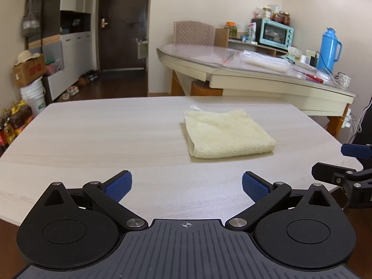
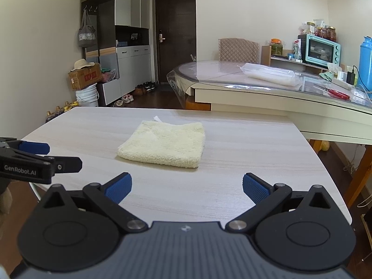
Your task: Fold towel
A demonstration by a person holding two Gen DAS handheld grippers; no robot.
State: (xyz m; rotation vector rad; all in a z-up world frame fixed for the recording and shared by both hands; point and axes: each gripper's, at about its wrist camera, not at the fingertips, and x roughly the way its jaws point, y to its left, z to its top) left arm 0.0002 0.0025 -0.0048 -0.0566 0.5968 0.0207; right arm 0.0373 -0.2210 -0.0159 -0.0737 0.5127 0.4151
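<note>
Left gripper [image 1: 187, 186] seen spread, empty, low at frame bottom; right gripper [image 2: 187, 186] likewise spread, empty. Folded cream towel [image 1: 226, 134] found ahead at frame centre on pale wood-grain table [image 1: 93, 139], apart from both; neither judged clearly nearer. Long axis not told.

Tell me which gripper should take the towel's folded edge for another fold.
Left, probably. The left gripper is open, and the towel shows its rounded fold on that side. The right gripper, also open, faces the opposite edge. Neither touches it.
</note>
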